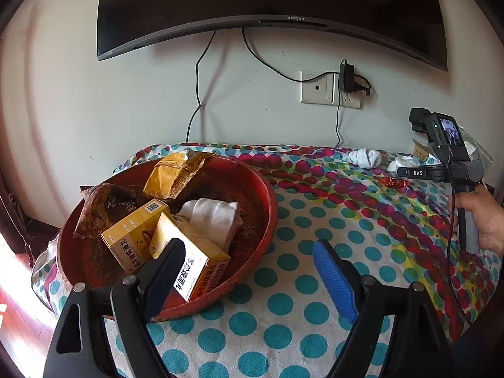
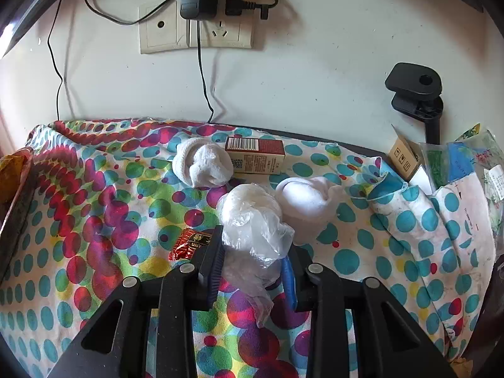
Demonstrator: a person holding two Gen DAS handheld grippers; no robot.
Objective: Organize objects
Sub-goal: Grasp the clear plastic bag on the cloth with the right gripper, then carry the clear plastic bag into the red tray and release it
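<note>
Several items are already gathered in the red basin (image 1: 267,189) at the left of the table: a brown packet (image 1: 104,208), a gold packet (image 1: 176,173), two yellow boxes (image 1: 132,236) and a folded white cloth (image 1: 214,217). The left gripper (image 1: 249,267) is held just near of the basin with its jaws wide apart and nothing between them; one finger crosses in front of the nearer yellow box (image 1: 201,267), though contact cannot be judged.

Farther right, on the dotted tablecloth (image 2: 94,214), a small red foil sachet (image 2: 186,245) is seen just left of the right gripper (image 2: 252,271). That gripper is closed around a crumpled clear plastic bag (image 2: 249,220), whose bulk stands out beyond the fingertips while its tail hangs below them. The bag is judged to be very light, soft and slippery; a hold on the bunched middle, as taken, should be firmer than one on a loose edge, which could slide free.

Beyond it lie a rolled white sock (image 2: 204,163) and a dark red carton (image 2: 255,154), touching or nearly so. A second rolled sock (image 2: 308,201) rests just right of the bag, soft and easily pinched across its roll.
</note>
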